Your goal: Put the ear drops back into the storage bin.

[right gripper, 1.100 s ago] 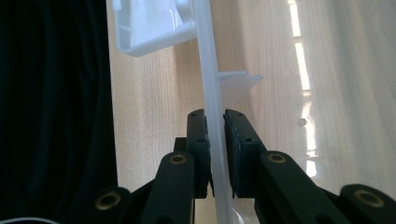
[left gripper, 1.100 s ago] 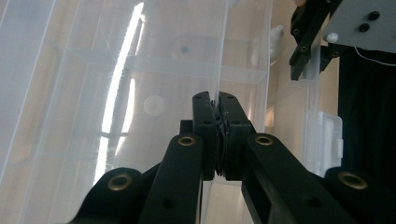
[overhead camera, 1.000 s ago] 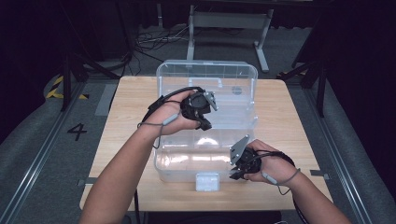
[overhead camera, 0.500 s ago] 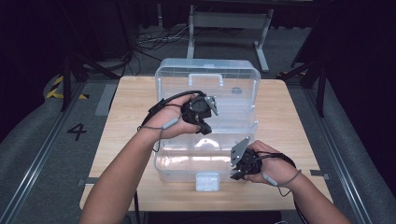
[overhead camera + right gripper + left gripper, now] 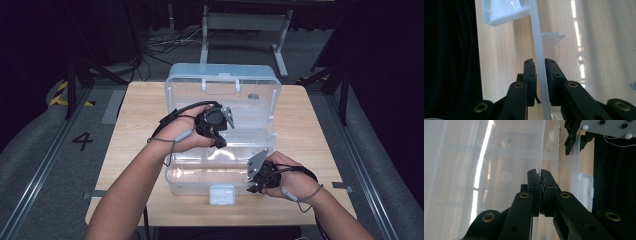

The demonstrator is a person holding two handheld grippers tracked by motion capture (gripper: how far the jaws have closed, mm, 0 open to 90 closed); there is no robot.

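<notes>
A clear plastic case point(image 5: 200, 186) stands open on the wooden table point(image 5: 140, 125), its lid point(image 5: 222, 82) upright at the back. My left gripper point(image 5: 220, 143) reaches into the case's middle. Its jaws are shut on a thin clear upright wall point(image 5: 540, 150), apparently the edge of an inner tray point(image 5: 250, 127). In the left gripper view the left gripper point(image 5: 540, 173) pinches that wall edge-on. My right gripper point(image 5: 251, 189) sits at the case's front right. In the right gripper view the right gripper point(image 5: 539, 62) is shut on the case's front rim point(image 5: 535, 32), one pad on each side.
A white latch point(image 5: 222, 194) hangs on the case's front wall, close to the table's near edge. Bare wood lies left and right of the case. Dark floor, cables and a metal stand point(image 5: 240, 22) lie beyond the table.
My left gripper has shifted slightly toward the near side, still shut on the clear wall. The right gripper has stayed put on the front rim.
</notes>
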